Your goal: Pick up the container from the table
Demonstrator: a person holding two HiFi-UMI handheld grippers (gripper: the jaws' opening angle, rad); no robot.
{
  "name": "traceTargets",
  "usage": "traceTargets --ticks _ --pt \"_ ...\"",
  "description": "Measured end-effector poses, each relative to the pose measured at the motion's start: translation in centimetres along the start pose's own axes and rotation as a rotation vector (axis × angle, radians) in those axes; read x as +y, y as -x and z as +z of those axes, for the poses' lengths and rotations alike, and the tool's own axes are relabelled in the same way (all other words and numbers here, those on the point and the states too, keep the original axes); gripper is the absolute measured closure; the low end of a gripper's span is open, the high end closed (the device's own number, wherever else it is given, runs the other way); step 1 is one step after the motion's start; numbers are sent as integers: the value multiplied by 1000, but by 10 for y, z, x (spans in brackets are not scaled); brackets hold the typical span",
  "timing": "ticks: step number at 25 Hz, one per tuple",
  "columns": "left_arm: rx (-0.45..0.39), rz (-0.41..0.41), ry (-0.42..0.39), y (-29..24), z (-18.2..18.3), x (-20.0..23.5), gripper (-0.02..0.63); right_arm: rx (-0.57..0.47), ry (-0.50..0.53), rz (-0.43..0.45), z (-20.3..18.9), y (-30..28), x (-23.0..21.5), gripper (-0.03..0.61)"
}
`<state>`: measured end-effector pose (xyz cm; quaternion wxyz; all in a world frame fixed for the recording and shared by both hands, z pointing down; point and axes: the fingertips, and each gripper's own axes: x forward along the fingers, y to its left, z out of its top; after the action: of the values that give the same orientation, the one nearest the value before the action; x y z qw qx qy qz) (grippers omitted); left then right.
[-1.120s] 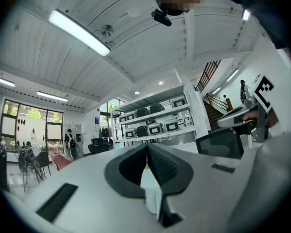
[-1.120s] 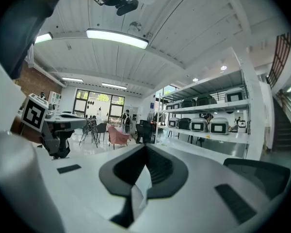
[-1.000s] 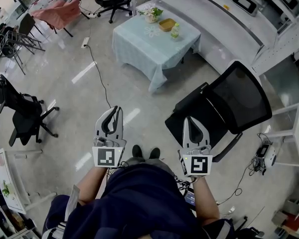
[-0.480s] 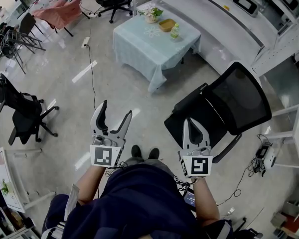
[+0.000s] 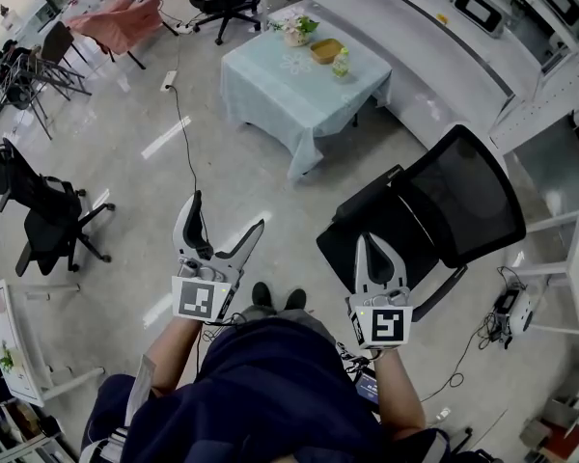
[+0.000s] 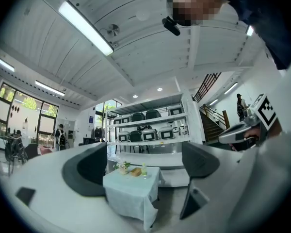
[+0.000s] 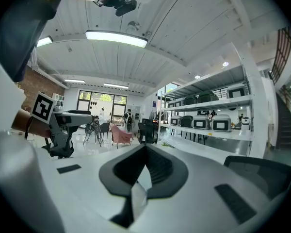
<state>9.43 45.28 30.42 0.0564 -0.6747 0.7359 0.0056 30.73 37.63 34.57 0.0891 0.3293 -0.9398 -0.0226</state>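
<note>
A small table under a pale blue cloth stands across the floor, well ahead of both grippers. On it are a tan shallow container, a small green bottle and a flower pot. My left gripper points level toward the table. Its jaws have just been opening and now stand wide with nothing between them. The left gripper view frames the table and the container between the dark pads. My right gripper is shut and empty, its pads pressed together.
A black mesh office chair stands just right of my right gripper. More black chairs sit at the left. A cable runs over the floor. A white counter and shelves of appliances lie behind the table.
The left gripper's jaws went from shut to wide open. Both hands stayed nearly in place, and the right gripper stays shut.
</note>
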Motion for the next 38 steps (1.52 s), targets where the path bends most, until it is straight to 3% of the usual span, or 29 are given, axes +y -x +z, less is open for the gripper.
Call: traceTargets --ticks 6,17,21,26,31,38 --pt "6 4 -52 -10 -2 -1 140 -5 -5 24 -3 -2 -8 575" --pt "3 -49 -40 -61 -10 23 140 5 -5 31 -8 -45 -13 575" --pt "-14 -90 -27 -97 -14 56 140 10 -15 5 -7 -89 -17 575" --pt "-13 -178 9 -159 -35 121 140 47 -31 -77 -6 -168 -11 575" --pt "-2 -280 -4 -229 -50 184 140 86 -66 -174 -1 -245 -11 575" --pt "3 -392 -27 -322 -69 220 140 104 -72 -258 5 -318 -26 575"
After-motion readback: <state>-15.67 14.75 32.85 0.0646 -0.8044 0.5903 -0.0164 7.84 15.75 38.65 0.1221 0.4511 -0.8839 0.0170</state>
